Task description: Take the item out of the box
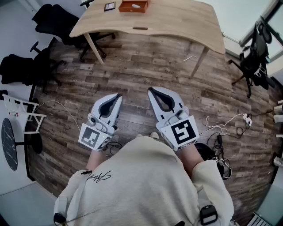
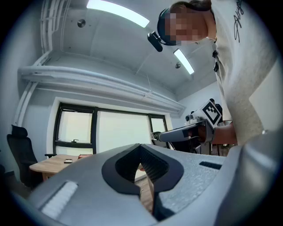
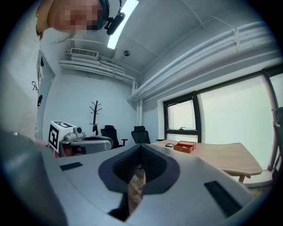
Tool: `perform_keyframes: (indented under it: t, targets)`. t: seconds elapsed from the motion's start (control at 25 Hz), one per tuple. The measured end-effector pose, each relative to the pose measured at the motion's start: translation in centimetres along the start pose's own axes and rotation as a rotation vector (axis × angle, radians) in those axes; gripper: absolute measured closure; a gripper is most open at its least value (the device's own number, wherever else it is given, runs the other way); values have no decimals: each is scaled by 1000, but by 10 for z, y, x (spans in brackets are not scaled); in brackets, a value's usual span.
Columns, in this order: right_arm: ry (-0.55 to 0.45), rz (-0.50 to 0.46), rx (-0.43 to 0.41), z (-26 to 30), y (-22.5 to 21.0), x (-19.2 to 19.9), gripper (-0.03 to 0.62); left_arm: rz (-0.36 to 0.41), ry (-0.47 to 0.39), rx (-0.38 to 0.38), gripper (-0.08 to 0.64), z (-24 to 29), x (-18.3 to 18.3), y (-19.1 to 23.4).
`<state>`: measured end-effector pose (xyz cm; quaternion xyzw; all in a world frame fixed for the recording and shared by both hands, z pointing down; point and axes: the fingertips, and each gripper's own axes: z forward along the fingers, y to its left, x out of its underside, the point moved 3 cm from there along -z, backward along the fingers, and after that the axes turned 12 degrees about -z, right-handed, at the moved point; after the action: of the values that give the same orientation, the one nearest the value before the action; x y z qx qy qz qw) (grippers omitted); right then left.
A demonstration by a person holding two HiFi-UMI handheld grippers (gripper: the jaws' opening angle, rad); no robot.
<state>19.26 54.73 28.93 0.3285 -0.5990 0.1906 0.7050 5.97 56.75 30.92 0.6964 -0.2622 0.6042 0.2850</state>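
Note:
An orange box (image 1: 133, 5) with something pale inside stands on the far wooden table (image 1: 177, 20), next to a small dark flat item (image 1: 109, 6). The box also shows small in the right gripper view (image 3: 184, 146) and as a reddish speck in the left gripper view (image 2: 82, 156). I stand well back from the table, with both grippers held close to my body above the plank floor. My left gripper (image 1: 118, 95) is shut with nothing between its fingers, tips meeting (image 2: 140, 145). My right gripper (image 1: 150, 89) is likewise shut and holds nothing (image 3: 141, 145).
Black office chairs (image 1: 53, 20) stand left of the table, and another (image 1: 254, 62) stands at the right. Cables and a power strip (image 1: 246, 119) lie on the floor to my right. A white rack (image 1: 20, 110) stands at the left. A coat stand (image 3: 95, 115) is by the far wall.

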Motion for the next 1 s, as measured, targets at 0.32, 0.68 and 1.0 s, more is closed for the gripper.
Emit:
perform_keyframes:
  t: [0.32, 0.68, 1.0]
  targets:
    - [20, -27, 18, -2, 11, 2, 583, -2, -3, -7, 557, -12, -1, 0]
    - [33, -19, 33, 2, 31, 4, 583, 4, -2, -6, 557, -33, 1, 8]
    - [-8, -23, 34, 10, 69, 5, 581, 8, 0, 13, 557, -58, 7, 12]
